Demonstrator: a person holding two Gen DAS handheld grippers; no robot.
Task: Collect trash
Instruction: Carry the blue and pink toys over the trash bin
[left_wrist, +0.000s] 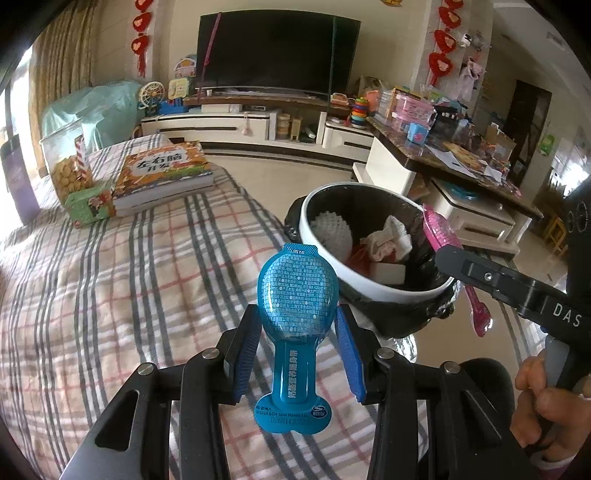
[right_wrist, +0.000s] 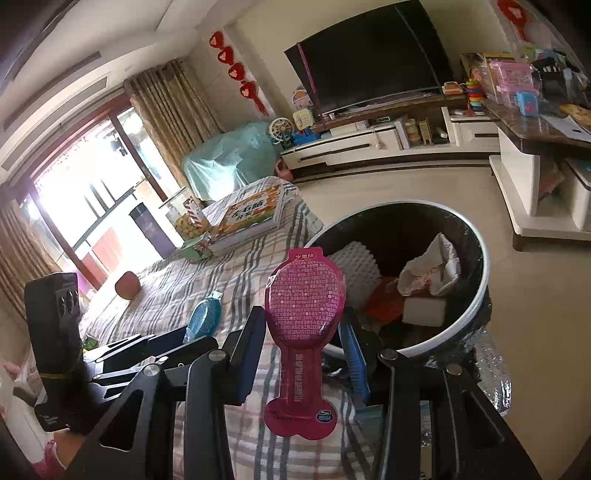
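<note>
My left gripper (left_wrist: 297, 325) is shut on a blue spoon-shaped snack packet (left_wrist: 295, 291), held upright over the plaid blanket (left_wrist: 110, 295). My right gripper (right_wrist: 304, 325) is shut on a matching pink packet (right_wrist: 304, 295); that pink packet (left_wrist: 443, 232) also shows in the left wrist view at the bin's right rim. The blue packet (right_wrist: 205, 314) appears in the right wrist view to the left, over the blanket (right_wrist: 236, 273). A white-rimmed trash bin (left_wrist: 321, 206) lined with a black bag stands just beyond both packets; the same bin (right_wrist: 476, 236) holds foam netting, crumpled tissue and a white block.
A thick picture book (left_wrist: 162, 173), a small green box (left_wrist: 92, 206) and a jar of biscuits (left_wrist: 66, 166) lie at the blanket's far end. A TV cabinet (left_wrist: 236, 125) stands behind, a cluttered low table (left_wrist: 443, 155) to the right. A hand (left_wrist: 546, 398) holds the right gripper's handle.
</note>
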